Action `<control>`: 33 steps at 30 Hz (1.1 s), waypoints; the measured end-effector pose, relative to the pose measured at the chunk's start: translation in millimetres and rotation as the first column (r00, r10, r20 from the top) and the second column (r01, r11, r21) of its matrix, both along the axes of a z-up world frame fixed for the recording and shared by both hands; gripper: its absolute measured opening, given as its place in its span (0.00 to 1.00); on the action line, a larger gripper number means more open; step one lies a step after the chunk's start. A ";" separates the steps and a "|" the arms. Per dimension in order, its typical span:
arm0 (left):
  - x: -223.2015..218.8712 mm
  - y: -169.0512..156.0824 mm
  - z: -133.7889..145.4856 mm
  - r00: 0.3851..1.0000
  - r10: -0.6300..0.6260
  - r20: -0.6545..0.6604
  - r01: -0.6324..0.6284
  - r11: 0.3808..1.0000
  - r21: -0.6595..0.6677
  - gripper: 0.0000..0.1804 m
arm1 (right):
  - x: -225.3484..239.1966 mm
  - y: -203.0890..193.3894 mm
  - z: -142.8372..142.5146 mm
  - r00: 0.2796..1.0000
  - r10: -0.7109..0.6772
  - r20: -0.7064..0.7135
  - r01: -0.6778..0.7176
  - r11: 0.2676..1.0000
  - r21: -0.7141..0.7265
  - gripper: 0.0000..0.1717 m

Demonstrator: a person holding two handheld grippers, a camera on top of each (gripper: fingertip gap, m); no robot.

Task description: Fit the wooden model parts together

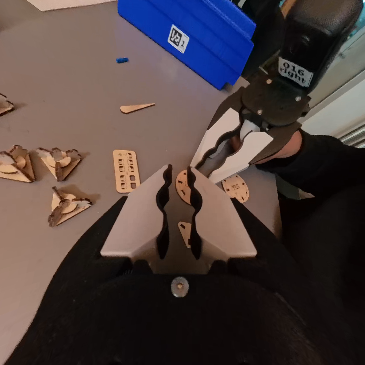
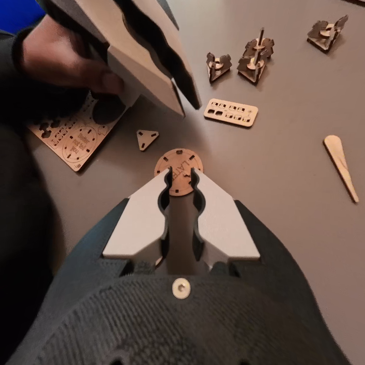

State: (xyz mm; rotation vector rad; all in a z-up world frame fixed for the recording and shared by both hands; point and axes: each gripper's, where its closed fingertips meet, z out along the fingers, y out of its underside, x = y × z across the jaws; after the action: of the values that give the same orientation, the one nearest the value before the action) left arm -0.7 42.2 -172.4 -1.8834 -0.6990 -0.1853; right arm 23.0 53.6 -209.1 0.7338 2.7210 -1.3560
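My left gripper [image 1: 179, 169] is open and empty above the grey table [image 1: 79, 79]. A round wooden disc [image 1: 182, 186] lies flat on the table beyond its tips, and a small wooden triangle [image 1: 184, 233] lies below the jaws. My right gripper [image 2: 180, 171] is open and empty, its tips hovering over the same kind of disc [image 2: 178, 158], flat on the table. In the left wrist view the right gripper [image 1: 207, 173] reaches in from the right, next to a second disc [image 1: 236, 189]. The left gripper [image 2: 189, 110] shows at the top left of the right wrist view, near the triangle [image 2: 147, 139].
A blue bin [image 1: 197, 39] stands at the back. A holed wooden card [image 1: 126, 170], a wedge-shaped stick [image 1: 136, 108], a small blue piece [image 1: 122, 60] and several assembled triangular wooden pieces [image 1: 59, 162] lie about. A cut-out wooden sheet [image 2: 69, 142] lies under a hand [image 2: 65, 63]. The gap from one gripper's tips to the other's is roughly 5 centimeters. Both grippers' tips are roughly 25 centimeters from the small blue piece [image 1: 122, 60].
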 end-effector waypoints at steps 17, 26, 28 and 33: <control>26.6 11.1 57.6 0.985 -0.161 -0.054 0.169 0.903 0.396 0.09 | 1.2 30.1 107.8 0.873 -0.281 -0.398 0.016 0.833 -0.552 0.00; 27.3 8.7 59.3 0.976 -0.124 -0.178 0.175 0.934 0.310 0.06 | -3.4 37.4 112.5 0.912 -0.291 -0.291 0.047 0.776 -0.629 0.00; 27.2 9.7 55.2 0.978 -0.130 -0.163 0.174 0.938 0.300 0.06 | -5.2 38.7 113.5 0.916 -0.294 -0.274 0.054 0.765 -0.642 0.00; 25.7 12.0 40.7 0.979 -0.135 -0.153 0.169 0.957 0.235 0.05 | -9.3 42.6 113.9 0.922 -0.307 -0.235 0.079 0.746 -0.662 0.00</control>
State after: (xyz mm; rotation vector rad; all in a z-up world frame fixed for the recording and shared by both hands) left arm 25.0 54.2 -131.8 -1.6918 -0.4171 -0.2292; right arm 13.6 96.3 -95.2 0.7824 2.1171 -2.4758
